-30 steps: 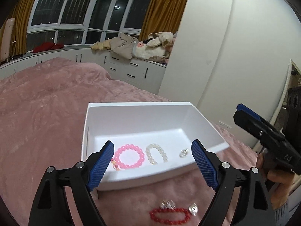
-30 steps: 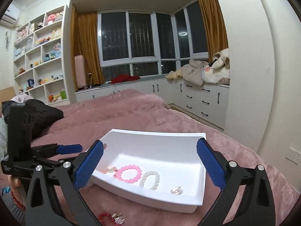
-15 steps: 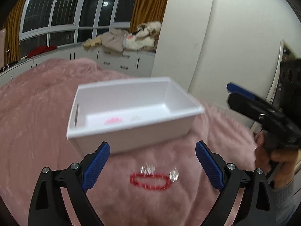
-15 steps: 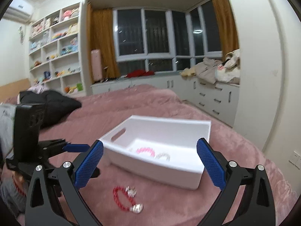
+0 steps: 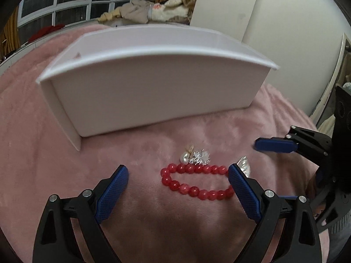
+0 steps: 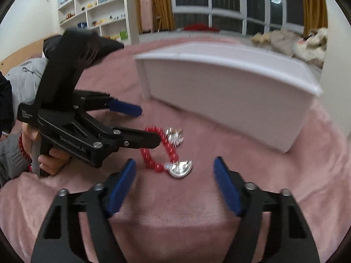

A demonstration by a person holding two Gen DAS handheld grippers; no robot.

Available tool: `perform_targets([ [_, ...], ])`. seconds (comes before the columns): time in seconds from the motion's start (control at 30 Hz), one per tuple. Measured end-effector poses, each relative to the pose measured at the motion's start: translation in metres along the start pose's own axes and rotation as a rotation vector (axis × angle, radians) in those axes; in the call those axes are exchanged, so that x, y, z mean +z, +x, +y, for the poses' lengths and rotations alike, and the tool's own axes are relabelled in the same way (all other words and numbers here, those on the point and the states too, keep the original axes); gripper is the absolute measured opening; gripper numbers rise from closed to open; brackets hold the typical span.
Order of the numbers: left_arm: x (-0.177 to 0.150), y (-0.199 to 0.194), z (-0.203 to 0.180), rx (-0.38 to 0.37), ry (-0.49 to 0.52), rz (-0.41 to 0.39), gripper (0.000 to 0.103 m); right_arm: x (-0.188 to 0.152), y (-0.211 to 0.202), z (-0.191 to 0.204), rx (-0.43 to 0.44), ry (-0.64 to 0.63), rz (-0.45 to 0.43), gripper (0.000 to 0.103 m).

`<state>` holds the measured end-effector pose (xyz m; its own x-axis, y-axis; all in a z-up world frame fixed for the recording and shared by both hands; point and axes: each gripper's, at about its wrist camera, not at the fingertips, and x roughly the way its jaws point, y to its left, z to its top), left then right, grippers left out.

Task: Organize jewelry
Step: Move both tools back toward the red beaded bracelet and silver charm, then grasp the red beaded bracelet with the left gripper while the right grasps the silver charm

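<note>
A red bead bracelet (image 5: pixel 195 182) lies on the pink blanket in front of the white box (image 5: pixel 153 87). A pearl-and-silver brooch (image 5: pixel 195 156) touches its far side, and a silver shell-shaped piece (image 5: pixel 244 165) lies at its right end. My left gripper (image 5: pixel 177 188) is open and low over the bracelet, which lies between its fingers. My right gripper (image 6: pixel 174 179) is open just short of the silver piece (image 6: pixel 181 168); the bracelet (image 6: pixel 158 151) and brooch (image 6: pixel 174 137) lie beyond. The box's inside is hidden by its near wall (image 6: pixel 230 100).
The pink blanket (image 5: pixel 54 153) covers the bed all round. The left gripper's body (image 6: pixel 87 135) and the hand holding it fill the left of the right wrist view. A white wall (image 5: pixel 296 32) stands to the right, with clothes piled on cabinets (image 5: pixel 153 11) behind the box.
Both grippers have dropped from above the box down to the blanket in front of it and closed in on the red bracelet and silver pieces. Both stay open.
</note>
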<state>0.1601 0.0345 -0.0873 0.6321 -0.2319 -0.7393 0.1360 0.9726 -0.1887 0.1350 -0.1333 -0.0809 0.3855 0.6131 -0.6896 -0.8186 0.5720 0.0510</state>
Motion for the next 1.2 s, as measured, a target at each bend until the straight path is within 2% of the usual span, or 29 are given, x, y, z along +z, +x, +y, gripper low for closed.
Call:
perform_targets([
  [0.1,-0.002,0.012,-0.004,0.018,0.027,0.028,0.093,-0.002,0.016,-0.004,0.018,0.022,0.028,0.06],
  [0.13,-0.003,0.015,-0.006,0.029,0.037,0.034,0.09,-0.001,0.018,-0.006,0.024,0.027,0.033,0.058],
  [0.2,-0.003,0.016,-0.008,0.04,0.044,0.037,0.081,-0.003,0.018,-0.008,0.032,0.04,0.022,0.046],
  [0.23,-0.004,0.017,-0.008,0.039,0.045,0.039,0.076,-0.006,0.015,-0.008,0.037,0.045,0.008,0.034],
  [0.27,-0.004,0.018,-0.008,0.043,0.047,0.038,0.072,-0.005,0.012,-0.01,0.041,0.046,-0.003,0.028],
  [0.37,-0.003,0.018,-0.01,0.028,0.061,0.039,0.056,-0.01,0.006,-0.01,0.047,0.046,-0.029,0.028],
  [0.47,-0.003,0.018,-0.015,0.039,0.083,0.033,0.049,-0.011,0.002,-0.01,0.041,0.045,-0.046,0.028],
  [0.5,-0.003,0.018,-0.015,0.043,0.085,0.031,0.036,-0.012,0.001,-0.01,0.043,0.049,-0.048,0.028],
  [0.53,0.0,0.018,-0.018,0.039,0.081,0.035,0.028,-0.012,0.001,-0.011,0.046,0.055,-0.05,0.028],
  [0.63,0.002,0.02,-0.018,0.03,0.067,0.034,0.019,-0.015,-0.003,-0.017,0.051,0.069,-0.063,0.028],
  [0.73,0.0,0.017,-0.014,0.022,0.059,0.032,0.015,-0.016,-0.005,-0.023,0.057,0.087,-0.082,0.028],
  [0.93,0.005,0.008,-0.009,0.009,0.041,0.014,0.015,-0.02,-0.014,-0.031,0.063,0.124,-0.121,0.028],
  [1.2,0.017,-0.016,-0.012,-0.004,0.052,-0.051,0.015,-0.022,-0.017,-0.031,0.055,0.132,-0.134,0.028],
])
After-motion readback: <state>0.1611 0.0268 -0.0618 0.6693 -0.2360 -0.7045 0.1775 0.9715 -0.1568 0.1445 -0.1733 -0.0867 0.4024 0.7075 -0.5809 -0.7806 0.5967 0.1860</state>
